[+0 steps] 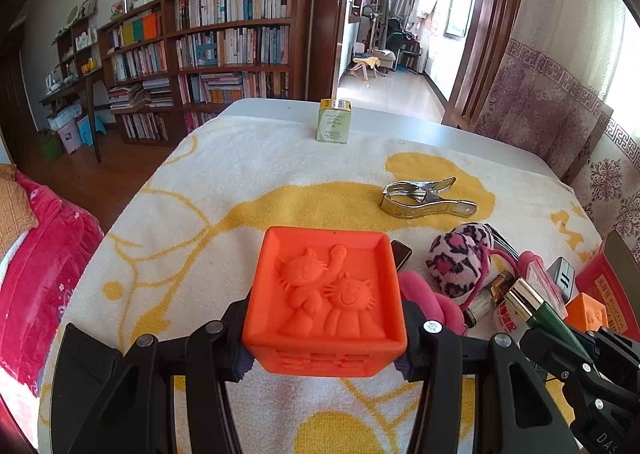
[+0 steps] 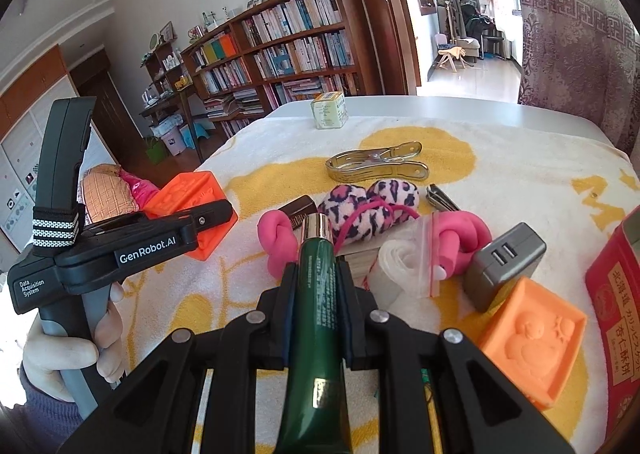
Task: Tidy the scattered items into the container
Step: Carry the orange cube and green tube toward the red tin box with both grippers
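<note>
Container position governs my next move: the red rectangular tin with printed lettering (image 2: 618, 306) lies at the far right, nearest my right gripper (image 2: 316, 286), clamped on a dark green gold-capped tube (image 2: 318, 294) whose long axis runs along the fingers. My left gripper (image 1: 324, 354), farther off, holds an orange embossed rubber cube (image 1: 326, 302).

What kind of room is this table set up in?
Most likely a lived-in home, perhaps a study or bedroom: tall wooden bookshelves packed with books, a red quilted bed cover beside the towel-covered table, and patterned purple curtains by the window.
</note>
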A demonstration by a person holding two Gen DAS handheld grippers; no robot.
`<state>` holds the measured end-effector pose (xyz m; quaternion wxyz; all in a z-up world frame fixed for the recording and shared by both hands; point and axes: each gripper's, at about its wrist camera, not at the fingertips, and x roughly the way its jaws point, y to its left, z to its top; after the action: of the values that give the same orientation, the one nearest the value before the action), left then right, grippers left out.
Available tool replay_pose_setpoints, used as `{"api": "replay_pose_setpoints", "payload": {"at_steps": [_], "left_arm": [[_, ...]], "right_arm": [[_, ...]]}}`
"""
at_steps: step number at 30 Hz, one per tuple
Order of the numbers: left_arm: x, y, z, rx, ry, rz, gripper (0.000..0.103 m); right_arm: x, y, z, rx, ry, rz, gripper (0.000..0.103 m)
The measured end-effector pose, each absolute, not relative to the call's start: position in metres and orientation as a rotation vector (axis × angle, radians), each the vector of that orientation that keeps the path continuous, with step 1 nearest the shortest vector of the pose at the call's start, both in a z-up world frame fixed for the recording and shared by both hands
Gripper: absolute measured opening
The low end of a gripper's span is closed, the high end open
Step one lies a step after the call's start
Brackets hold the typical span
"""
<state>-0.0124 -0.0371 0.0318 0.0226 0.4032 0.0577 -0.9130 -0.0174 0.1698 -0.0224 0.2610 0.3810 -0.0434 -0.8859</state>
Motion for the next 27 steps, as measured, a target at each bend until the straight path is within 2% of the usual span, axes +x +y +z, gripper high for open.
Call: {"api": "replay_pose_setpoints", "payload": {"at_steps": [27], "left_arm": [[-0.008,-0.024,0.031,1.245,0.13,-2.846,0.054]], "right_arm": [[-0.016,0.254,0.026,0.855,-0.417,-2.639,0.02]]}}
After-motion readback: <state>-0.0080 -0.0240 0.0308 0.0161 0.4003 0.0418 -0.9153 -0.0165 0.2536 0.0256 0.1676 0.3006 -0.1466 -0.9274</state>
